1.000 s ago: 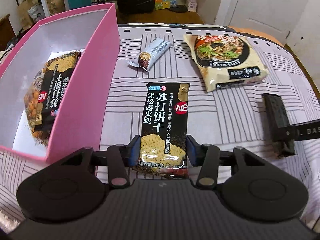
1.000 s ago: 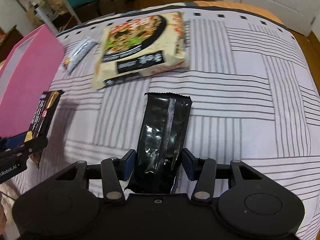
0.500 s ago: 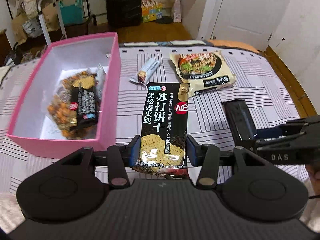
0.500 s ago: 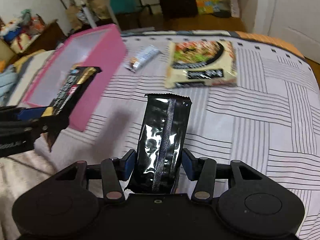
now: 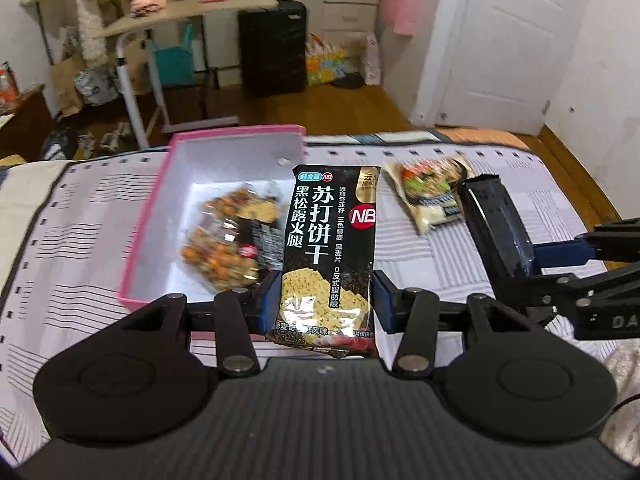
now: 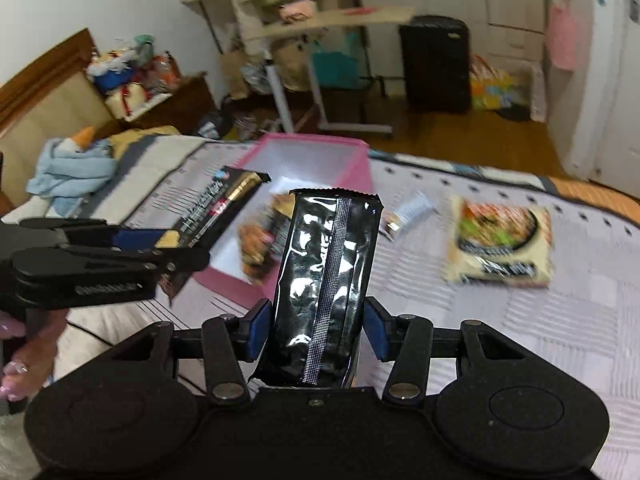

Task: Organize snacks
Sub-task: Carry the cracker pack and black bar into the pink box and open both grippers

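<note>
— Above the near edge of the bed (image 5: 500, 264), what are you carrying?

— Two packets at once. My left gripper (image 5: 326, 300) is clamped on the soda cracker packet (image 5: 330, 248), printed face up, gripped near its bottom end so most of its length sticks out ahead of the fingers. My right gripper (image 6: 316, 330) is pinched on a second black packet (image 6: 326, 280), back seam up, held the same way by its lower part.

— Why hold them by the end?

— I judge it lets the free end go into the pink box (image 5: 148, 216) first, with the fingers staying above the rim.

— Where is the box?

— On the bed's left side, toward the far edge, open at the top. A bag of mixed nuts and another dark packet (image 5: 224, 240) already lie on its floor, somewhat blurred. My left packet hangs over the box's right wall; the right one is just beside it, closer to the bed's middle.

— What is left on the cover?

— The instant noodle bag (image 6: 500, 240) toward the far right, and a small white snack bar (image 6: 408, 216) between it and the box. Both lie flat and apart from each other.

— Any risk?

— The packets are slick foil, so I'd guess they could slip or twist if I tilt them steeply, and the two grippers are near each other at the box.
</note>
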A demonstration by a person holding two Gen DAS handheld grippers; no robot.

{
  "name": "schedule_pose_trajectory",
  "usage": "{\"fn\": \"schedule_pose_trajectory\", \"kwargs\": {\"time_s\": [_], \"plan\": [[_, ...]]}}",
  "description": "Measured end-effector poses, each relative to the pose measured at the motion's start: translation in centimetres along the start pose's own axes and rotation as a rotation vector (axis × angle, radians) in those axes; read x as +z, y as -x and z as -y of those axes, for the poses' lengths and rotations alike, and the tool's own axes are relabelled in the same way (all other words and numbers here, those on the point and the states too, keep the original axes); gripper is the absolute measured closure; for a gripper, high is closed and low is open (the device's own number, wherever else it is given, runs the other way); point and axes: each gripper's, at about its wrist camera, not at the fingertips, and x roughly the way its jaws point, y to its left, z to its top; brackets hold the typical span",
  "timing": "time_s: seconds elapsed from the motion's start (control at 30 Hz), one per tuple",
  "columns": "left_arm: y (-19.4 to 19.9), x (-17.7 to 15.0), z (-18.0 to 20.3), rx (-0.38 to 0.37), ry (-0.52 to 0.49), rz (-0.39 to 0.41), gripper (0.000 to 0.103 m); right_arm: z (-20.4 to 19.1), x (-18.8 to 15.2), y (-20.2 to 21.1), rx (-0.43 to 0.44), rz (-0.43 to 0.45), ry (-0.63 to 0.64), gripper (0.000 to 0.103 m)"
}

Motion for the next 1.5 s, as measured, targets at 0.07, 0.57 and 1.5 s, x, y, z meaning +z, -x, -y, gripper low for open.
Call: {"fn": "schedule_pose_trajectory", "kwargs": {"time_s": [0.07,0.57,1.5], "plan": [[0.3,0.2,-1.6,0.019,0.024,0.012,0.057,-1.0,1.2,-1.1,0.026,0.006,0.009,0.048],[-7.8,0.9,-10.8,0.234,0.149,0.03,0.057,-4.1,6.8,-15.6,0.144,-0.079,0.011,0.048],[-7.4,1.3,-10.2,0.112,0.147,-0.043,0.049,-3.4,6.7,-7.5,0.076,-0.021,0.1,0.054]]}}
